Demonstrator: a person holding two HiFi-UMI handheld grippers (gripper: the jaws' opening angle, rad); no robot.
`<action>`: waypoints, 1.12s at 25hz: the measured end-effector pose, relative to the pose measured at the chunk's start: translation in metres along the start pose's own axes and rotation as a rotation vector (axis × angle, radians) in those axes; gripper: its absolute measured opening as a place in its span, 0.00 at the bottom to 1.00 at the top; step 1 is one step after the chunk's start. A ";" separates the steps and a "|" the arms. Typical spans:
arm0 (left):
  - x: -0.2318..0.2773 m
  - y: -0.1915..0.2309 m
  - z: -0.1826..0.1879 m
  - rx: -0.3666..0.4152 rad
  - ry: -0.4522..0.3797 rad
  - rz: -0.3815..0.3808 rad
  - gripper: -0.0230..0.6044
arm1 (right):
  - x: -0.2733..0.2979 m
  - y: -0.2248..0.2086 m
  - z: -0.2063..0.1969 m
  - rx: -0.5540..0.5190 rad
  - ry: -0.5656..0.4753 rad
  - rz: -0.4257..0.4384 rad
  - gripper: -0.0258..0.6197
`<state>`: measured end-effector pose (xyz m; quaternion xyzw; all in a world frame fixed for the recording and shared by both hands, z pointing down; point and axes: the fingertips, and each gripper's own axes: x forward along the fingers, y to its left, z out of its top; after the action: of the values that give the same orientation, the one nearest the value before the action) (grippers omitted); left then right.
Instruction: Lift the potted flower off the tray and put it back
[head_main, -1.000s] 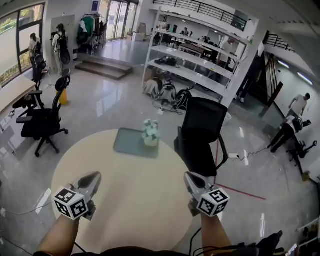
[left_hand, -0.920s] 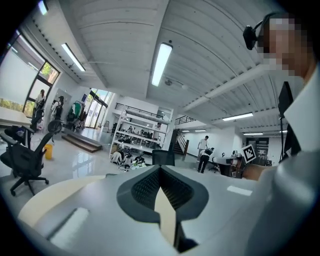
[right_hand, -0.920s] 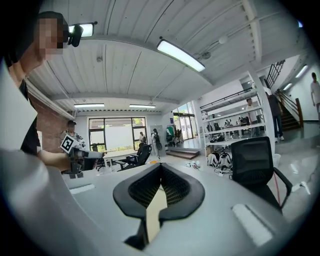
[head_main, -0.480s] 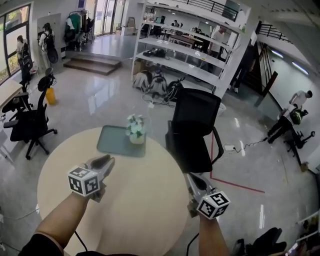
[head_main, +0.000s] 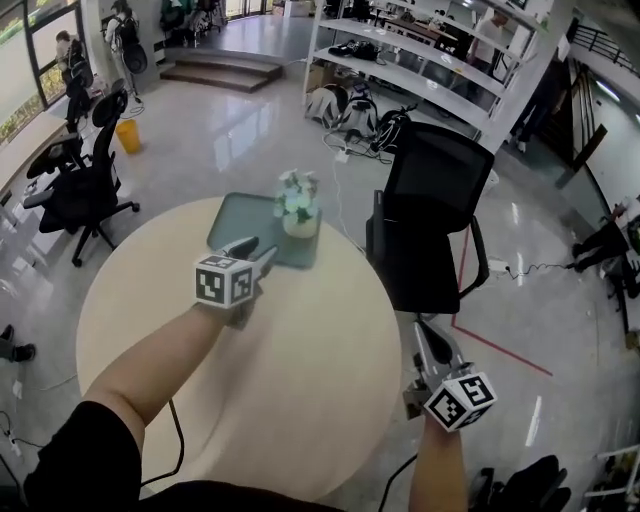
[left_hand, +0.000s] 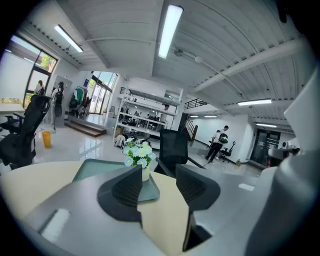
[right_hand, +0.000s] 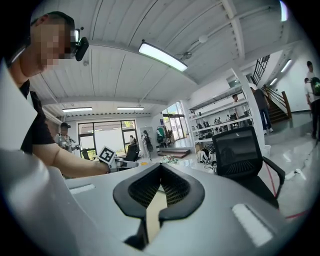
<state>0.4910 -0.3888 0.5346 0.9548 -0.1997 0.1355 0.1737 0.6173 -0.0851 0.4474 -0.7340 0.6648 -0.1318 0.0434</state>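
Potted flower (head_main: 299, 212) on tray (head_main: 232, 225) just beyond the left gripper (head_main: 255, 250), its empty fingers opening; likely light, tippy, best held by its rigid base; right gripper (head_main: 425, 335) clenched, empty.

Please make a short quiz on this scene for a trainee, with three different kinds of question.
1. True or false: the small white pot of pale flowers stands on the grey-green rectangular tray.
2. The tray lies on the: A floor; B round beige table; C shelf.
3. Which gripper has its jaws together?
Key: 1 true. 2 B. 3 the right gripper; the left gripper has its jaws opening, with nothing between them.
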 end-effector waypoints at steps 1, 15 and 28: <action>0.013 0.004 -0.006 0.001 0.013 0.015 0.36 | 0.000 -0.005 -0.004 0.005 0.002 0.000 0.06; 0.168 0.065 -0.058 -0.039 0.141 0.175 0.77 | 0.012 -0.061 -0.056 0.043 0.041 0.001 0.06; 0.246 0.092 -0.083 -0.060 0.167 0.289 0.94 | 0.025 -0.100 -0.096 0.066 0.057 -0.008 0.06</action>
<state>0.6533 -0.5179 0.7156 0.8959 -0.3236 0.2320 0.1970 0.6918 -0.0874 0.5665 -0.7307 0.6583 -0.1746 0.0483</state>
